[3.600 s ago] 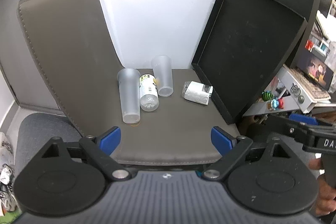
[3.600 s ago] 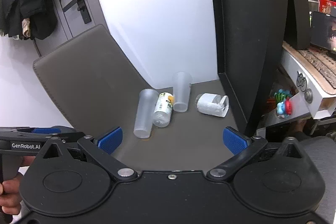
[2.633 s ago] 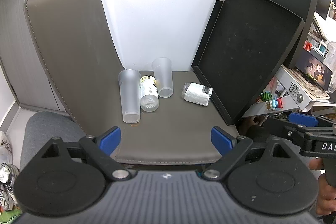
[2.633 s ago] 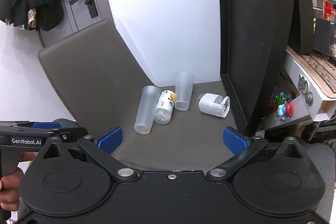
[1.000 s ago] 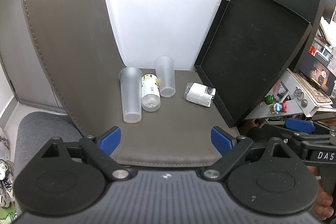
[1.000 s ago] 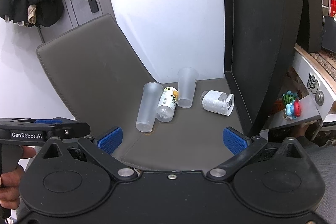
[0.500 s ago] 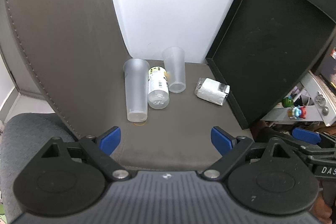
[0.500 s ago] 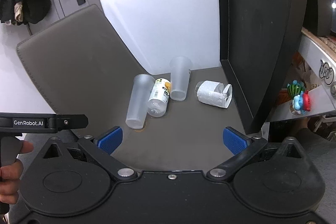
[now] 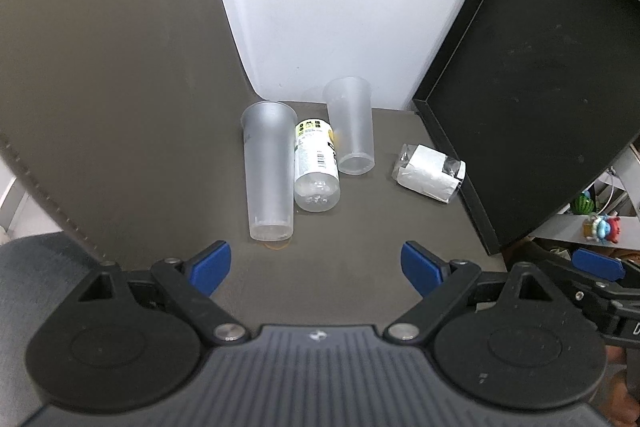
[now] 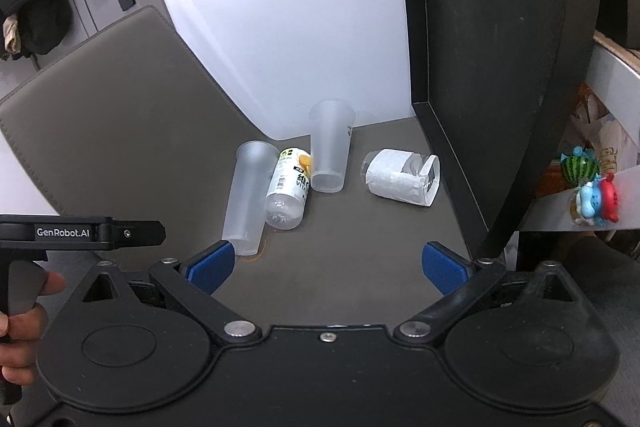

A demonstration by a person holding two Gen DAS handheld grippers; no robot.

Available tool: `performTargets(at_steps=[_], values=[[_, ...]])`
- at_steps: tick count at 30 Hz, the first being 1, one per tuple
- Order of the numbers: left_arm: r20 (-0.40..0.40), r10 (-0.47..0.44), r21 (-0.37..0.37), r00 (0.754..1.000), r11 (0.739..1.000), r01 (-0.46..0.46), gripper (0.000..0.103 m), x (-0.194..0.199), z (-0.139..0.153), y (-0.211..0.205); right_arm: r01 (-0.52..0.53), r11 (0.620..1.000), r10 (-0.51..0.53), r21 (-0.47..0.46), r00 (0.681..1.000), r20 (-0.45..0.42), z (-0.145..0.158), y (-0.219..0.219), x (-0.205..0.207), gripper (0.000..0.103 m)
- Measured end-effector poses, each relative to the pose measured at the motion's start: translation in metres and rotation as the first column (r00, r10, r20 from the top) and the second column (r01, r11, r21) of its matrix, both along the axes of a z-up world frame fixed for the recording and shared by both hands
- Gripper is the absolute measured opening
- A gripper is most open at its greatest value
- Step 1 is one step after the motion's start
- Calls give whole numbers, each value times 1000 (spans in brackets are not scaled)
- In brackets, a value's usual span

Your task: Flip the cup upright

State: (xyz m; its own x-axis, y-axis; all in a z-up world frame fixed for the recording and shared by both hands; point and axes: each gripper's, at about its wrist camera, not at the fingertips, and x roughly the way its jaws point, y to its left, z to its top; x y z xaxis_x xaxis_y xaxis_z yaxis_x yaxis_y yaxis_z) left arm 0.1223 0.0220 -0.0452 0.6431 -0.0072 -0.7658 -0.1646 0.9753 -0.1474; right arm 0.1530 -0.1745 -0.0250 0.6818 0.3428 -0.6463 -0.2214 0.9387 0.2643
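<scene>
While neither tool has yet touched anything, the work of righting a cup appears to lie wholly ahead. On the dark table [image 9: 340, 279], from left to right, a tall frosted cup [image 9: 269, 169] seems to rest on its side with its wide rim toward the back, though the fisheye view leaves its pose uncertain; a clear labelled bottle [image 9: 316, 165] lies touching it, base toward the camera; a shorter frosted cup [image 9: 352, 125] stands just beyond the bottle's far end, apparently mouth up; and a white wrapped bundle [image 9: 430, 173] lies apart, near a black board [image 9: 532, 107] leaning at the right. The left tool [image 9: 316, 265] hovers short of the tall cup, its blue-tipped fingers [image 9: 210, 263] spread wide and holding nothing. The right tool [image 10: 326, 267] waits at a similar remove, likewise spread and unladen, with its left pad just beside the tall cup's narrow base in its own view. Approach, grasp, rotation and setting down all remain to be done.
</scene>
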Motion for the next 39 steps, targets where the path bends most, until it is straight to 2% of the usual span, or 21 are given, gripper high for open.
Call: performTargets(at_steps=[6,10,16,19,25,32,39], values=[[-13,-6,-4,1000,1000,6,89,22,-5,2,13,1000,-13,15,1000,-19,-7,-3,18,97],[-20,-13,-6,1000,1000,12,89,36,-9,2,19,1000,-18,24,999,-30,-13,-4,29,92],[-31,-26,-6,999,1000,26,89,60,-15,2,34,999,-32,42,998,-51,-23,-5,45,91],[-34,-28,-11,999,1000,27,89,72,-18,4,38,998,-35,48,997,-65,-30,-6,52,87],[-42,-30,-16,999,999,30,87,98,-26,5,41,996,-36,77,997,-69,-41,-9,66,86],[-68,-43,-35,997,999,41,81,128,-40,3,62,990,-51,125,995,-90,-56,-15,77,86],[-98,-43,-65,994,997,36,70,156,-53,2,80,992,-72,92,993,-89,-68,-16,84,85]])
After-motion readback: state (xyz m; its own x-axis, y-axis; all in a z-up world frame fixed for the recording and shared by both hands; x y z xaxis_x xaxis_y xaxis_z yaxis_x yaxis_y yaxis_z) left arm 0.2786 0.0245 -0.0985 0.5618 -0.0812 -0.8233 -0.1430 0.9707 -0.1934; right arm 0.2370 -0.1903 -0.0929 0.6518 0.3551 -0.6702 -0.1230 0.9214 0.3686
